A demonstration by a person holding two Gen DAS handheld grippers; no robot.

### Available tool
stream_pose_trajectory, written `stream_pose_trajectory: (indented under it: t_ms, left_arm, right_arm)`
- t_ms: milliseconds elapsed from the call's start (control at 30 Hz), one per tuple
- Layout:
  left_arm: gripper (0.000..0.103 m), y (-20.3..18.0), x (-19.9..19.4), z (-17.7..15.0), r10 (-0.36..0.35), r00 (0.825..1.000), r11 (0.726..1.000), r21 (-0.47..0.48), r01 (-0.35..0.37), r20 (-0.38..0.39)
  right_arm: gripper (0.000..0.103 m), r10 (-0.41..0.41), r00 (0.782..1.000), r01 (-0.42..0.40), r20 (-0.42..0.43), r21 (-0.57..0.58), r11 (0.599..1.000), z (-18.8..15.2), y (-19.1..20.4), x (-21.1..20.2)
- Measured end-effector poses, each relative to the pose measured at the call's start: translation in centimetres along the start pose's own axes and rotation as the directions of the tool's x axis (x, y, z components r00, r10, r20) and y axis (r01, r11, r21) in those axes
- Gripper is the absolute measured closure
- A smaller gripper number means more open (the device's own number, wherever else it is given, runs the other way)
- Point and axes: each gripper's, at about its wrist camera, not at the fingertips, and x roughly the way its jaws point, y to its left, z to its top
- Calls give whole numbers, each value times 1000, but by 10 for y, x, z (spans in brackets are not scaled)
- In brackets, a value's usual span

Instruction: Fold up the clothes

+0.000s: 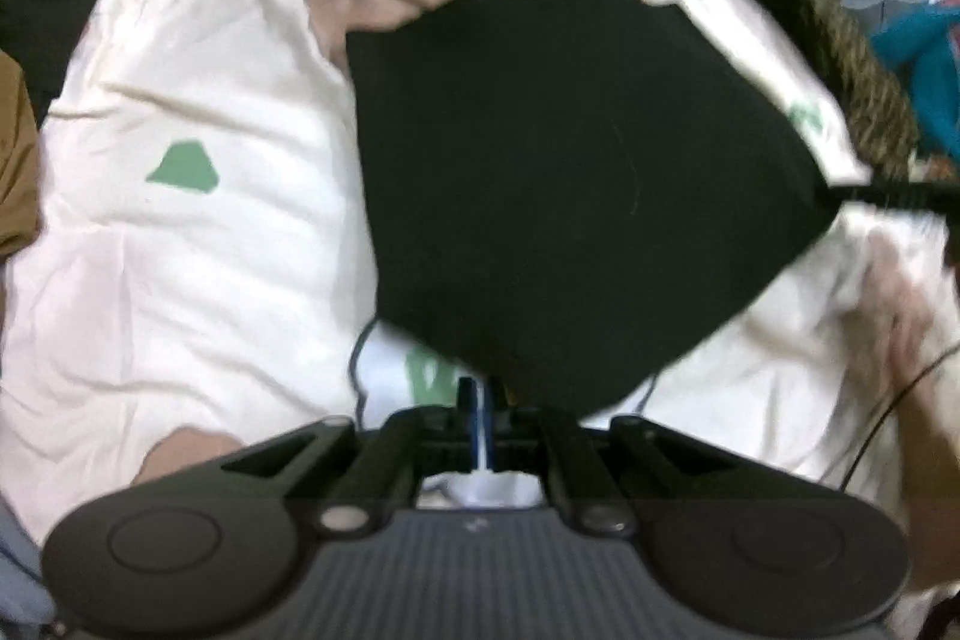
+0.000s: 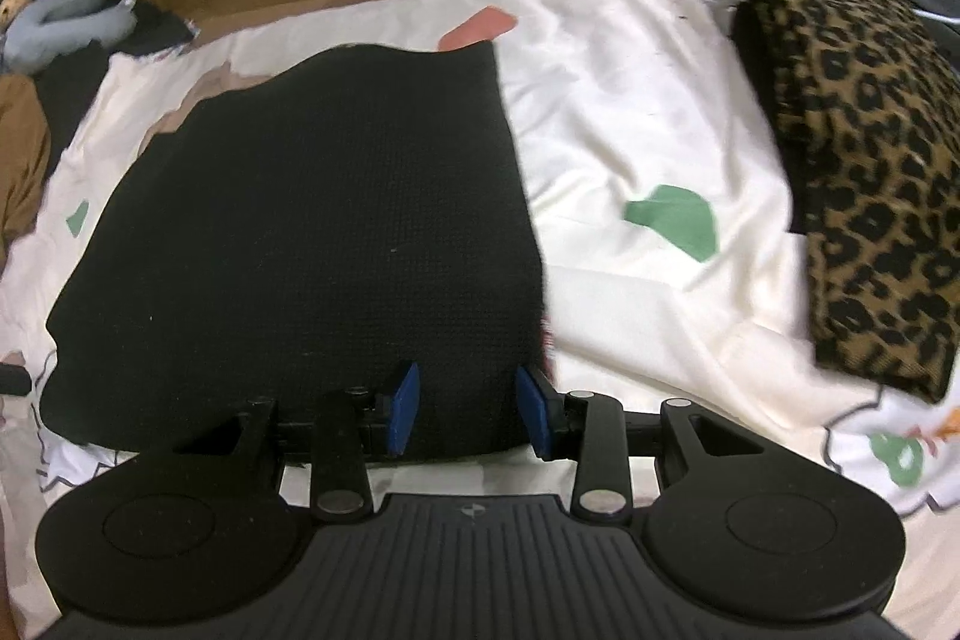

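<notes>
My left gripper [image 1: 479, 400] is clamped on the black cloth [image 1: 570, 172], lifting it off the sheet [image 1: 180, 250]. My right gripper [image 2: 468, 412] is open, pads [image 2: 403, 403] astride the cloth's near edge.

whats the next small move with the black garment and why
Probably close the right hand-held gripper: its blue pads stand apart astride the near edge of the black garment, while the left hand-held gripper already looks pinched on its corner. With both edges gripped, the fold over the white bedsheet could follow.

Black garment [image 2: 312, 220], leopard cushion [image 2: 864, 148] on bed [image 2: 630, 100]
</notes>
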Motion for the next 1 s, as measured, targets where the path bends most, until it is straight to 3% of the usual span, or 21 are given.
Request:
stream_pose_trajectory:
  t_ms: [200, 400, 733, 1000]
  left_arm:
    - [99, -24, 15, 12, -64, 998, 996, 55, 64, 4]
    - [95, -31, 46, 3, -46, 996, 997, 62, 51, -77]
    - [95, -30, 40, 3, -34, 997, 997, 68, 39, -74]
    - [95, -9, 27, 7, -44, 998, 999, -32, 43, -41]
  right_arm:
    - [60, -1, 1000, 0, 4, 79, 997, -4, -15, -17]
    - [60, 72, 997, -62, -29, 245, 968, -18, -35, -10]
    - [60, 189, 982, -166, 1, 476, 864, -26, -57, 12]
    - [61, 244, 968, -226, 52, 604, 764, -32, -70, 9]
